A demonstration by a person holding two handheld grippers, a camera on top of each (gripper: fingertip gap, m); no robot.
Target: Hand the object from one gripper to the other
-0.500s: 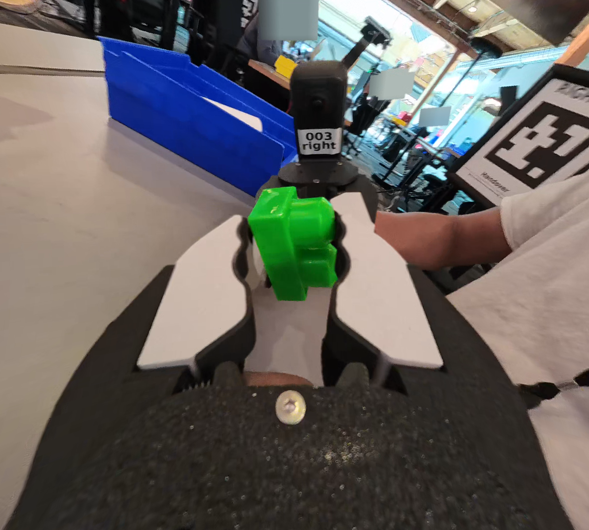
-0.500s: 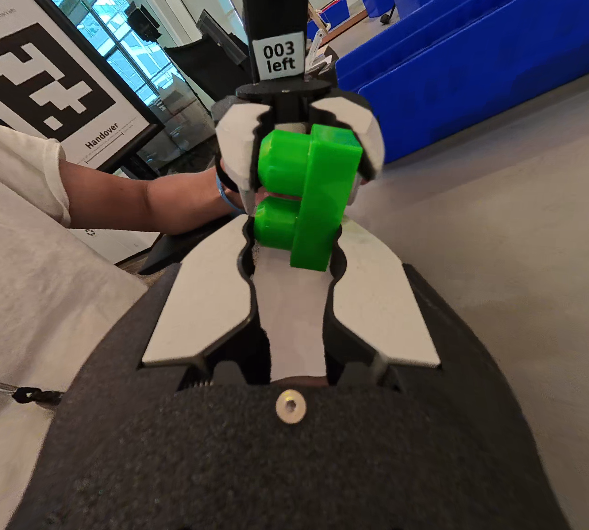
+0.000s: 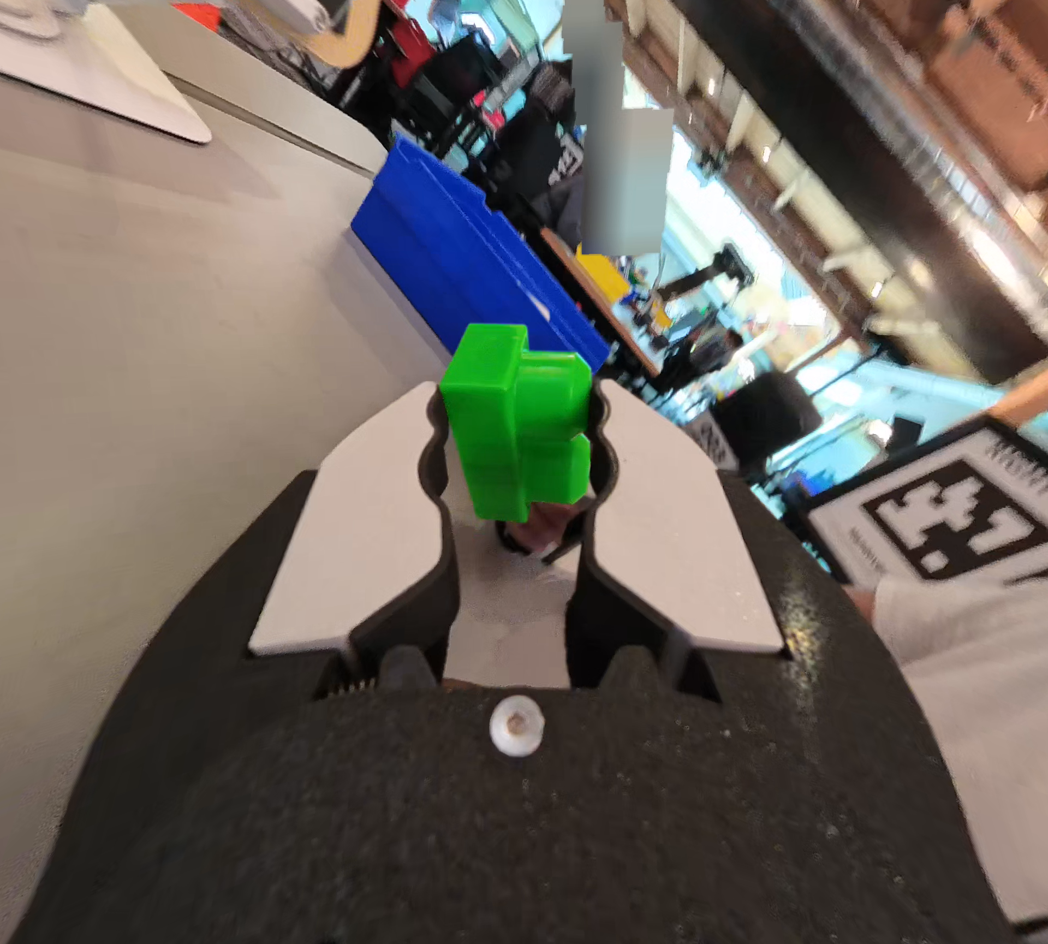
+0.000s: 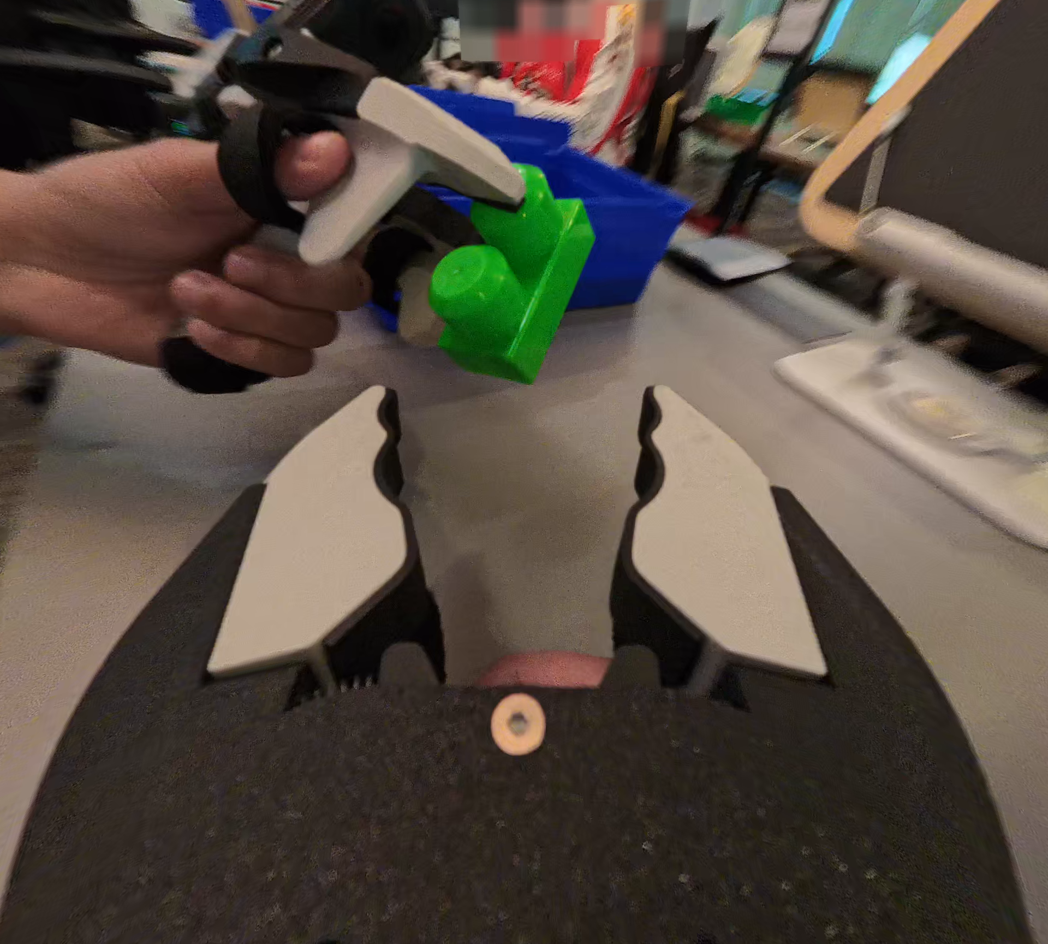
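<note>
Above the grey table (image 4: 510, 491), the left gripper (image 3: 517, 406) clamps the green plastic block (image 3: 516, 429), while the right gripper (image 4: 520, 400) gapes apart, holding nothing.

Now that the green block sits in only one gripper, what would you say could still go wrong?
The left gripper holds the green block only near its fingertips, by the studs, so it might pivot or slip while carried above the grey table. The right gripper is open and close below the block; a careless swing could knock it loose.
</note>
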